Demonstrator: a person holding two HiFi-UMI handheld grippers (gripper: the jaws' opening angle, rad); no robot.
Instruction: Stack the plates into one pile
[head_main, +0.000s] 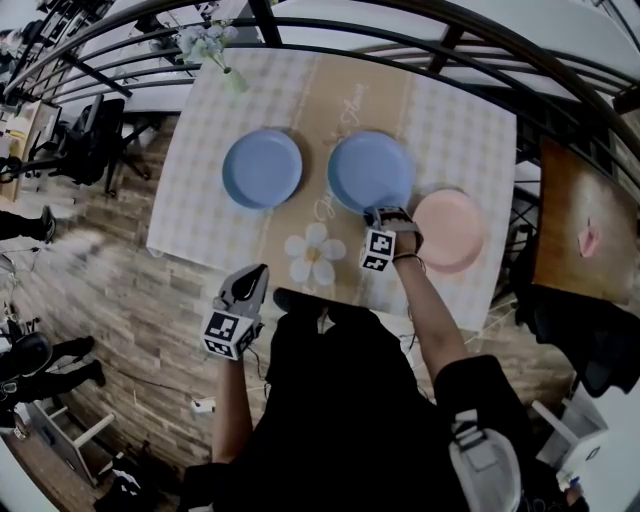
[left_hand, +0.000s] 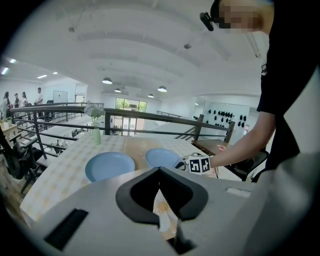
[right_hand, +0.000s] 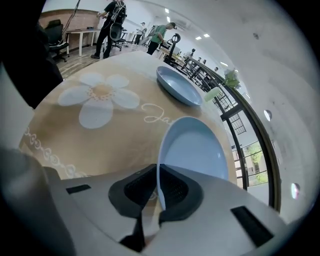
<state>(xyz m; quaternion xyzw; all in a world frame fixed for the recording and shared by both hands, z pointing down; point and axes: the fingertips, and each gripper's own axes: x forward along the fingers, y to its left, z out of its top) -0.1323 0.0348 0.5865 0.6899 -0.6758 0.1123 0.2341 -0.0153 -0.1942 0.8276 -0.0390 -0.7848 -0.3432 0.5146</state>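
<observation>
Spanning a checked tablecloth, a beige daisy runner faces black railings.

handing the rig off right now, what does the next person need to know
Grippers: left gripper has its jaws close together with nothing in them, by the table's near edge. The right gripper is shut on the near rim of the middle blue plate.
Plates: left blue plate, middle blue plate and pink plate lie side by side in a row.
Done: nothing stacked.
Left: get all three into one pile.
</observation>
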